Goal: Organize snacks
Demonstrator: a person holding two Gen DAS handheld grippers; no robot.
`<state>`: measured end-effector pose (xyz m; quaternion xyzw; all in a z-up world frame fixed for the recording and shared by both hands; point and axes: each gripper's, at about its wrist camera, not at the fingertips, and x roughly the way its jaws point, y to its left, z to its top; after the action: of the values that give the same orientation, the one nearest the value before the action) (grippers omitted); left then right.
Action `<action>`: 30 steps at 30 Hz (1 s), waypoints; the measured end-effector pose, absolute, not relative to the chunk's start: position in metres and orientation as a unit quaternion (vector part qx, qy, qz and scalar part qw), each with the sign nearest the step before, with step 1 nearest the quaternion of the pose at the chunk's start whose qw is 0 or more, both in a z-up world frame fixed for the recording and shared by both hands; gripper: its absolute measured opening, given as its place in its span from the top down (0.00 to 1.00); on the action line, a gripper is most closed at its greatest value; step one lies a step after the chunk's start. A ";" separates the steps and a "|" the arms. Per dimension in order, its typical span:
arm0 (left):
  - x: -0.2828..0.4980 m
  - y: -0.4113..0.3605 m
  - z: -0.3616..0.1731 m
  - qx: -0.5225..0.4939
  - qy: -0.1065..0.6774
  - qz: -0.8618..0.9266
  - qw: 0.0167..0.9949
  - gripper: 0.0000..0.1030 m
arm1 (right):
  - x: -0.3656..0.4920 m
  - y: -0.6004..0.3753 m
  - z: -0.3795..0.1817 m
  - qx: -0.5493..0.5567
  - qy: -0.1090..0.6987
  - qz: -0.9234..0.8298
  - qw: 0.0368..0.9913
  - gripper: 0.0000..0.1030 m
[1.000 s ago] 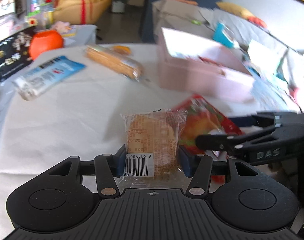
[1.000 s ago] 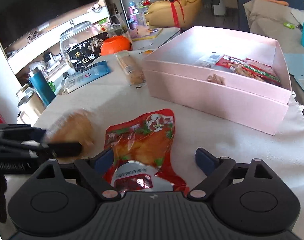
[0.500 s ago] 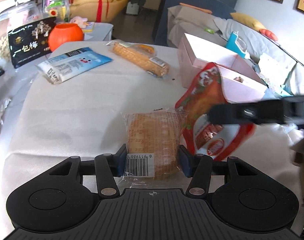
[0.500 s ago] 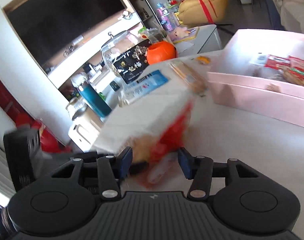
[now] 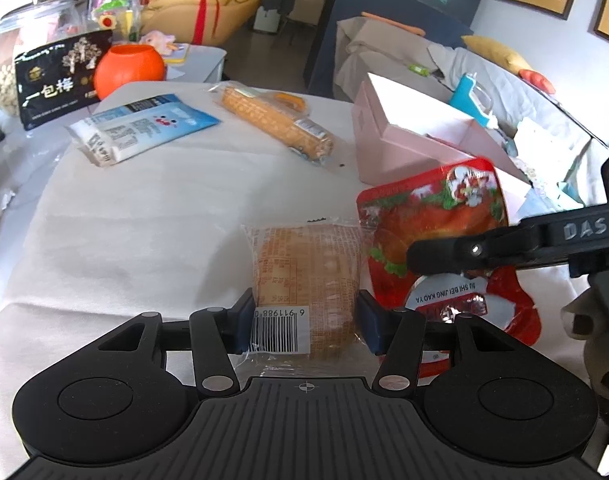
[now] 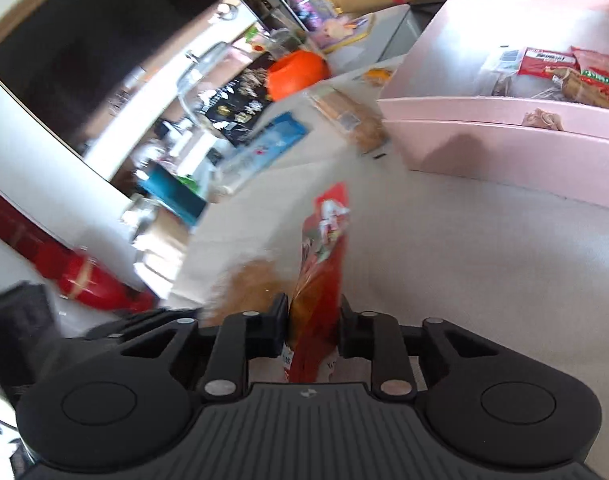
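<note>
Both closed: left hand-held gripper (image 5: 306, 314) clamps bread packet (image 5: 304, 276); right hand-held gripper (image 6: 312, 326) red pouch (image 6: 320, 280).

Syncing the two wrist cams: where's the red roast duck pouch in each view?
Left wrist: red pouch right of centre, beside the wrapped bread, pinched by the right tool.
Right wrist: red pouch edge-on at lower centre, between this tool's fingers.
Shared landmark: pink box.

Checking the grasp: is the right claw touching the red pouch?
Touching. The right wrist view shows the right claw shut on the red pouch, both fingers pressed against its sides; the left wrist view shows a finger across it.
</note>
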<state>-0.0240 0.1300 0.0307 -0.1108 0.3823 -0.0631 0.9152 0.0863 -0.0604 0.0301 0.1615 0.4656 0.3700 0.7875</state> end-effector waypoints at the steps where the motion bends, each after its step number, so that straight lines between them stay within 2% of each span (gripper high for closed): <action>1: -0.024 0.129 0.033 -0.116 0.381 -0.067 0.915 0.44 | 0.086 -0.064 0.032 0.168 0.463 0.372 0.787 0.78; 6: 0.002 0.119 0.083 -0.124 0.336 -0.111 0.927 0.45 | 0.091 -0.097 0.061 0.216 0.430 0.377 0.791 0.79; 11: 0.068 0.093 0.145 -0.137 0.239 -0.191 0.942 0.45 | 0.116 -0.135 0.126 0.244 0.353 0.368 0.825 0.79; 13: 0.112 0.081 0.147 -0.150 0.252 -0.206 0.934 0.44 | 0.137 -0.147 0.143 0.252 0.343 0.352 0.833 0.77; 14: 0.135 0.073 0.140 -0.140 0.274 -0.211 0.928 0.44 | 0.153 -0.153 0.146 0.254 0.345 0.339 0.838 0.63; 15: 0.155 0.065 0.130 -0.131 0.305 -0.207 0.920 0.45 | 0.168 -0.158 0.146 0.244 0.354 0.321 0.844 0.37; 16: 0.171 0.060 0.120 -0.128 0.334 -0.202 0.912 0.45 | 0.181 -0.162 0.143 0.229 0.364 0.283 0.857 0.30; 19: 0.185 0.064 0.102 -0.154 0.347 -0.210 0.901 0.45 | 0.198 -0.173 0.123 0.166 0.385 0.161 0.894 0.28; 22: 0.180 0.075 0.098 -0.136 0.340 -0.200 0.909 0.45 | 0.179 -0.181 0.110 0.125 0.373 0.142 0.909 0.28; 25: 0.183 0.094 0.101 -0.111 0.346 -0.109 0.925 0.45 | 0.168 -0.170 0.106 0.066 0.364 0.139 0.919 0.28; 28: 0.192 0.131 0.093 -0.140 0.370 -0.022 0.918 0.45 | 0.163 -0.152 0.108 0.012 0.349 0.145 0.926 0.26; 30: 0.204 0.149 0.083 -0.171 0.390 0.006 0.905 0.45 | 0.159 -0.135 0.110 -0.011 0.337 0.147 0.930 0.21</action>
<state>0.2042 0.1494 0.0834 -0.1712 0.3902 0.0056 0.9046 0.1595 -0.1347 0.1101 -0.0112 0.3366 0.1467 0.9301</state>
